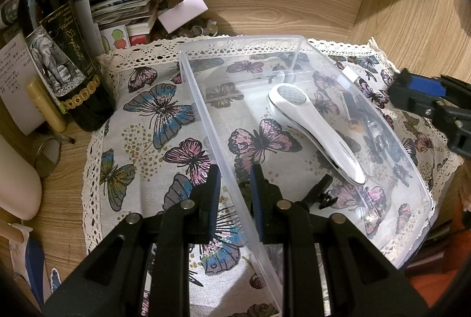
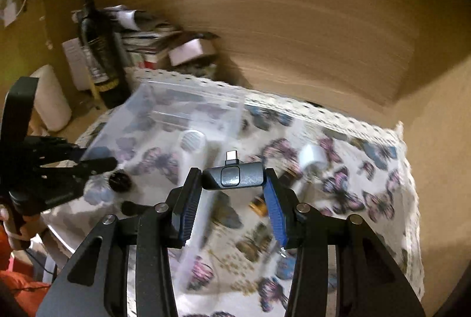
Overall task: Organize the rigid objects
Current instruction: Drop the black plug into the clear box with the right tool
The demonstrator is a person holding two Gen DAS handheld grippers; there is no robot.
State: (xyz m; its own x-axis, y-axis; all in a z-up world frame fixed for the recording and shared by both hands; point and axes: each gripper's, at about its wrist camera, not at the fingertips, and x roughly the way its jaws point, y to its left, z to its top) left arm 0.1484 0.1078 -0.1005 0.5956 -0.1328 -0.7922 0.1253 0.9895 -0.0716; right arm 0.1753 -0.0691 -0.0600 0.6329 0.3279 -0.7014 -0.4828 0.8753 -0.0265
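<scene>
A clear plastic bin (image 1: 306, 52) sits on a butterfly-print cloth (image 1: 153, 116). A white handheld device (image 1: 315, 131) lies inside it. My left gripper (image 1: 234, 180) straddles the bin's near left wall, fingers on either side of it; whether they press it is unclear. My right gripper (image 2: 232, 183) is shut on a dark grey USB-C adapter (image 2: 234, 175) and holds it above the cloth, right of the bin (image 2: 164, 116). The right gripper also shows at the right edge of the left wrist view (image 1: 418, 93). The right wrist view is motion-blurred.
A dark wine bottle (image 1: 61, 61), a yellow tube (image 1: 45, 105) and a pile of papers and cards (image 1: 123, 8) stand at the back left. Small items, including a white cylinder (image 2: 312, 156), lie on the cloth right of the bin. Wooden walls enclose the back and right.
</scene>
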